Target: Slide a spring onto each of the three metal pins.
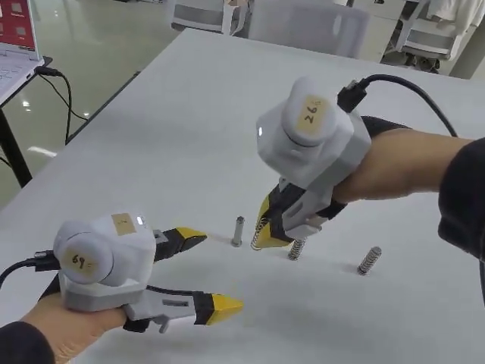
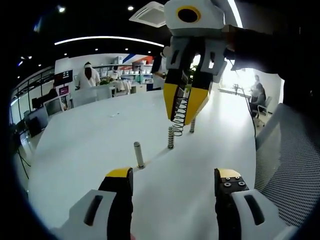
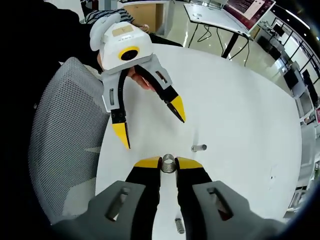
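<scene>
left claw (image 1: 216,271) low at near left, level, jaws spread wide and pointing right, right claw (image 1: 267,229) angled steeply down from a dark-sleeved forearm (image 1: 424,171), jaws pinched on a spring (image 1: 259,235)

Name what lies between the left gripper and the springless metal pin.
The left gripper view shows bare white tabletop between the left gripper and the silver metal pin.

White table (image 1: 189,129): pin (image 1: 238,231), two springs (image 1: 369,260).

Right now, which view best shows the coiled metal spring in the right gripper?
The left gripper view: the coiled metal spring shows along its length between the right gripper's yellow jaws. The right gripper view shows its end coil; the head view, a part.
</scene>
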